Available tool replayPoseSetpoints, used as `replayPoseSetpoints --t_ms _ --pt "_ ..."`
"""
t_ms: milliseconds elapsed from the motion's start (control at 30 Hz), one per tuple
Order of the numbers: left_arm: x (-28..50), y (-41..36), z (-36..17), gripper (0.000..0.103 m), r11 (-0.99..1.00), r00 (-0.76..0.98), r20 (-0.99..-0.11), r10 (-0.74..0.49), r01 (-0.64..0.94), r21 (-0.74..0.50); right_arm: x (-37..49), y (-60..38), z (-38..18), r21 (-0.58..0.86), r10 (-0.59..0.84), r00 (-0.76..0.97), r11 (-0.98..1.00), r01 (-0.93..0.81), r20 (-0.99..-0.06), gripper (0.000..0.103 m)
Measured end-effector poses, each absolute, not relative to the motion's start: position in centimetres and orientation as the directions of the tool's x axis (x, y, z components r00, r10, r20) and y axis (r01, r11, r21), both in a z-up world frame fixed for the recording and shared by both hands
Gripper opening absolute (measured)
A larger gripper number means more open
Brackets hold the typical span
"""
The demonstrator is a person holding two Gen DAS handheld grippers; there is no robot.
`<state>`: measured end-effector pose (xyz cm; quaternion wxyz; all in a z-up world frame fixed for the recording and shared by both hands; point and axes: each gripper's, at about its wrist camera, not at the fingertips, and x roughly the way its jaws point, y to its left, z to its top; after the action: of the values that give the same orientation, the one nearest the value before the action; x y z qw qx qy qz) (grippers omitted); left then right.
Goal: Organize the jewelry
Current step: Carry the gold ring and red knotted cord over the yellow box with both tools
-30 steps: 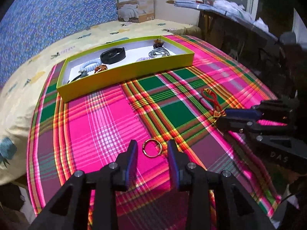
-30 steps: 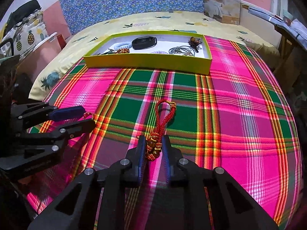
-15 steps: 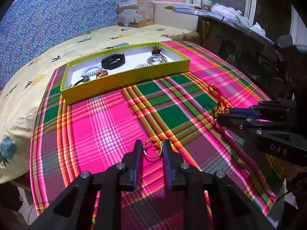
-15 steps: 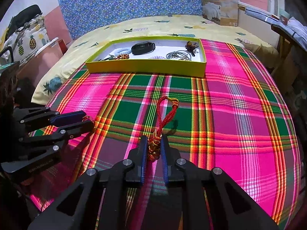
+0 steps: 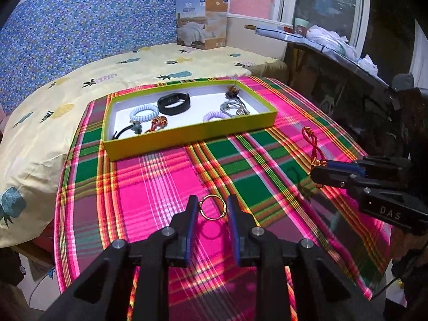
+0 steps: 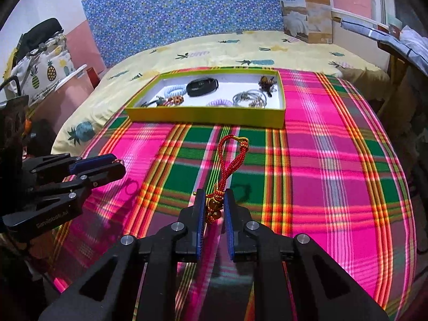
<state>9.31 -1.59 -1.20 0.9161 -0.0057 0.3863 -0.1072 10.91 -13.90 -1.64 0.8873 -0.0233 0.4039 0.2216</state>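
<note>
Jewelry is what I am sorting here, and most of it already lies in the shallow yellow-green cardboard tray with a white floor [image 5: 187,133] at the far end of the pink and green plaid cloth [image 5: 149,187]: a black wristband [image 5: 174,103], a pale blue spiral hair tie [image 5: 141,113], a lilac spiral tie [image 5: 214,115] and a bunch of thin silver bangles [image 5: 233,107]. My left gripper [image 5: 212,208] has its jaws drawn in on the thin gold ring [image 5: 212,207], pinching it by its two sides so it stands upright between the pads, lifted clear of the cloth with its shadow below. My right gripper [image 6: 214,206] is nearly closed on the knotted, beaded end of the red braided cord charm [image 6: 231,157], so the loop pokes forward, free of the cloth. Holding each piece by its firmest part should keep it from slipping on the way to the tray, which I judge to be next.
</note>
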Motion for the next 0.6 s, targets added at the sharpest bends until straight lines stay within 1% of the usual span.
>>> replayPoseSetpoints --t_ms 333,600 --pt "13.0 -0.4 0.6 0.023 0.983 0.706 -0.685 -0.18 0.159 -0.094 14.3 -13.3 0.4 0.134 0.394 0.596 0.892 -0.433 -0.7 0.013" --pt "17.0 -0.2 1.6 0.023 0.985 0.722 -0.672 -0.164 0.151 -0.078 18.7 -11.8 2.1 0.115 0.411 0.602 0.877 -0.467 -0.684 0.013"
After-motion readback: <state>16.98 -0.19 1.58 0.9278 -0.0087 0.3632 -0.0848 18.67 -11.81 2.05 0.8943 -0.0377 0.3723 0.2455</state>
